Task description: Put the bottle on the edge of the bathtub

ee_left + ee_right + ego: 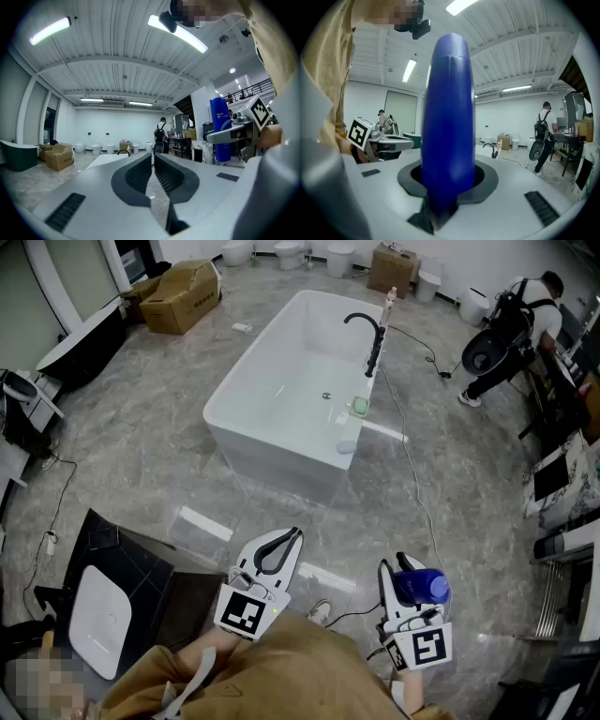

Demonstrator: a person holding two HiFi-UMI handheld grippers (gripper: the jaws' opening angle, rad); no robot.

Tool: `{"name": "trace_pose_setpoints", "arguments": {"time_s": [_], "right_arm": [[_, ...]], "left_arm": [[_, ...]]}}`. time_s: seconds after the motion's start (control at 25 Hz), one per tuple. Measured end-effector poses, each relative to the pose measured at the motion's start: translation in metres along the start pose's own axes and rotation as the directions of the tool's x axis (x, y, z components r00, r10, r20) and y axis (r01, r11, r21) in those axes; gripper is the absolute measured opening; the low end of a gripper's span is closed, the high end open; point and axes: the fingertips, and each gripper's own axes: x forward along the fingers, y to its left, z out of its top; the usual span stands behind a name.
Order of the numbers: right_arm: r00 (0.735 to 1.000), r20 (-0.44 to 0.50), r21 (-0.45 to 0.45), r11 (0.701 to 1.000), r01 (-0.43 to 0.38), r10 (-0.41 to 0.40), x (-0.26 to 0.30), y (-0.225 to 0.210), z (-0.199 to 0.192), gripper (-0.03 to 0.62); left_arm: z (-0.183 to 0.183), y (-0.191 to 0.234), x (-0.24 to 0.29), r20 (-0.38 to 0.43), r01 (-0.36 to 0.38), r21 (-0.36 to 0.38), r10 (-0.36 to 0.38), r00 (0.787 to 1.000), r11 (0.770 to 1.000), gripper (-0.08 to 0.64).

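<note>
Two hand-held grippers show low in the head view, close to the person's tan sleeves. The left gripper point(292, 536) has its two jaws pressed together, with only a thin slit between the ribbed dark pads and nothing in it. The right gripper point(401, 577) pinches the one tall, smooth blue plastic bottle point(427, 587). Its own view shows the two pads clamped on either side of the bottle's body. The left gripper view shows the bottle standing upright in that grip.

The bottle is over the grey marble-patterned floor point(141, 427), well apart from the single white freestanding bathtub point(272, 457), which sits further ahead in the middle of the room. One black curved faucet point(370, 334) stands at the tub's right rim.

There are two brown cardboard boxes: a large open one point(183, 298) left of the tub and a smaller one point(392, 268) beyond its far end. One person in a white top point(516, 320) stands at the far right.
</note>
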Motion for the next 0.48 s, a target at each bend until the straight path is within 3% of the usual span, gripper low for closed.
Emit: {"name": "trace_pose_setpoints", "arguments": {"time_s": [0.48], "right_arm": [[1.000,-0.003,-0.010,1.000,-0.017,0.017,0.018,0.036,0.009,0.118]], "left_arm": [[-0.001,0.027,-0.023,0.016,0.010,0.028,-0.011,1.000,1.000,0.023]]}}
